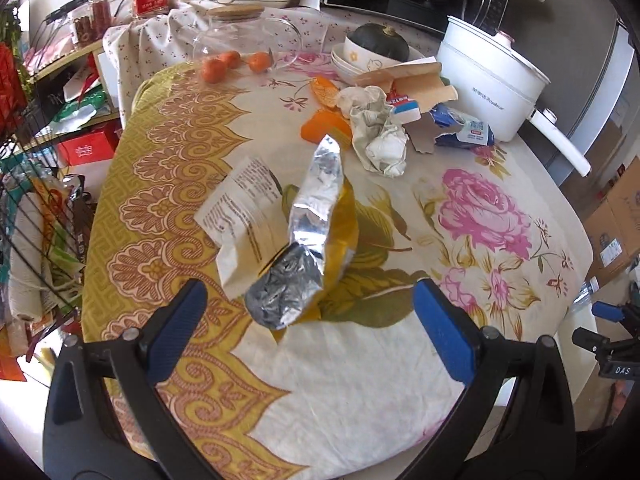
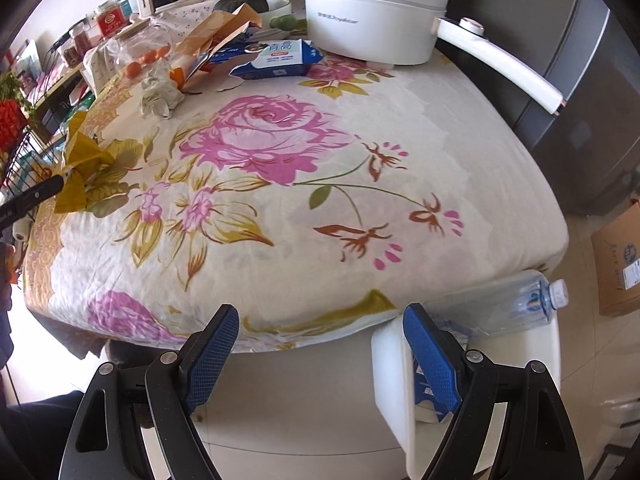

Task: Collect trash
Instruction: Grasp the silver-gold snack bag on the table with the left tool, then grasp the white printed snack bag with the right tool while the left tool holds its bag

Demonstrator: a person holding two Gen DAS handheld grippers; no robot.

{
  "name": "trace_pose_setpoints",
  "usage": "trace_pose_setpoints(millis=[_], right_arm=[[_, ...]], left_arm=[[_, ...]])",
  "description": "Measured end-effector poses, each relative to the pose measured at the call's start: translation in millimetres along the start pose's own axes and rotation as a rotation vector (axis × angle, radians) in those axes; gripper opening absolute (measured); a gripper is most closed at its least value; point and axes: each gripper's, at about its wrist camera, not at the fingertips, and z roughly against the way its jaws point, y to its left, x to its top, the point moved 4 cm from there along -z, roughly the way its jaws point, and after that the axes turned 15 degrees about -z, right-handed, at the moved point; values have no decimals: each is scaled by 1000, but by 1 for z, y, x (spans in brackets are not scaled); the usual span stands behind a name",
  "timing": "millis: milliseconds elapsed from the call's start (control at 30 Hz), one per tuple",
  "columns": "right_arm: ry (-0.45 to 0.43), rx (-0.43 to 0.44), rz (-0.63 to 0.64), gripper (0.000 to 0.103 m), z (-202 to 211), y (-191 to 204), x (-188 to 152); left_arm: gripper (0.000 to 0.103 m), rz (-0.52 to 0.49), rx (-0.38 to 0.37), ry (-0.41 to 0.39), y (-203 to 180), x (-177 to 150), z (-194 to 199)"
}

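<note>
Left wrist view, snack bag (image 1: pixel 308 236): an opened foil pouch, silver inside and yellow outside, standing crumpled on the flowered tablecloth (image 1: pixel 360 380) near the table's left side; a white printed panel folds out to its left.
Left gripper (image 1: pixel 310 334): fingers spread wide, nothing between them; the bag's lower end lies just ahead of the gap, apparently lined up as the next piece to take.
Bag, handling: thin and springy by its look, so it probably collapses when pinched; the bunched lower end seems the firmest place to grip.
Remaining trash: a crumpled paper wad (image 1: pixel 378 132), orange peel (image 1: pixel 326 94), torn brown cardboard (image 1: pixel 412 80) and a blue-and-white wipes packet (image 1: pixel 464 126) cluster farther back, well apart from the bag.
Not trash, by judgement: whole oranges (image 1: pixel 230 65) beside a glass jar (image 1: pixel 244 36), stacked bowls (image 1: pixel 364 60), and a white electric pot (image 1: pixel 492 80) at the far right.
Right wrist view, right gripper (image 2: pixel 320 344): fingers apart and empty, held off the near table edge, seemingly waiting.
White bin (image 2: pixel 396 380): sits below the table edge beside the right gripper, with a blue carton inside and a clear plastic bottle (image 2: pixel 508 304) lying across its top; likely the collecting point.
Progress: early to middle, since most litter is on the table.
</note>
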Motion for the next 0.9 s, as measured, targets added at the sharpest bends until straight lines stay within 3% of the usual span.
trace_pose_setpoints(millis=[233,400,567,800,900], right_arm=[[16,-4,-5,86,-11,8,2],[17,1,-17,86,-16,12,5],[-17,16,-39,86,-15,20,7],[-110,104,-60,86,-4,55,12],[-149,158,-49,86,-3,85,14]], left_arm=[[80,-126,7,33,-7,-1,-22],[33,-121,-17,78,-2,-6,-37],[19,-104,-61,43,-3,-5,-24],[17,-14,-121,-48,6,-4,17],[17,36,-90,-96,23,-5,38]])
